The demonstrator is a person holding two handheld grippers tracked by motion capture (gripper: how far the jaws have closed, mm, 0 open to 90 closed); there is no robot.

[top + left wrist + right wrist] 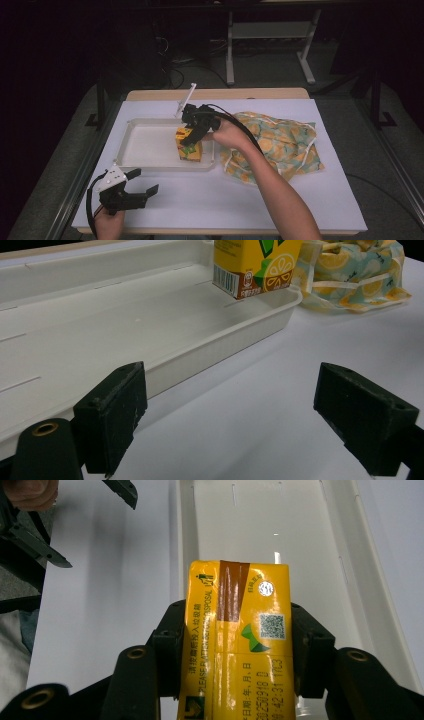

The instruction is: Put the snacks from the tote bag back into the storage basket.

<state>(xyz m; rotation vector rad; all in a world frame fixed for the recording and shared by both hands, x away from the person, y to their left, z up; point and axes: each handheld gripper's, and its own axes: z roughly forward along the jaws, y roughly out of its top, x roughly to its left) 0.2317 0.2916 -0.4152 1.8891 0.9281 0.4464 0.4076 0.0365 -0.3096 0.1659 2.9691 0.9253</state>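
I see the counter (280, 200) w/ a white tray (145, 145) at center-left and a lemon-print cloth bag (280, 145) at 3 o'clock of it. My right tool (192, 135) is clenched on the yellow juice carton (191, 150), upright in the tray's 3 o'clock end. My left tool (142, 182), released w/ jaws wide apart, hovers over the counter at 7 o'clock of the tray.

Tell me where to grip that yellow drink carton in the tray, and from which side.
Grip the yellow drink carton across its two flat side faces near the top, coming from above, as the right gripper does: it stands upright in the white tray, so the walls probably hinder low approaches.
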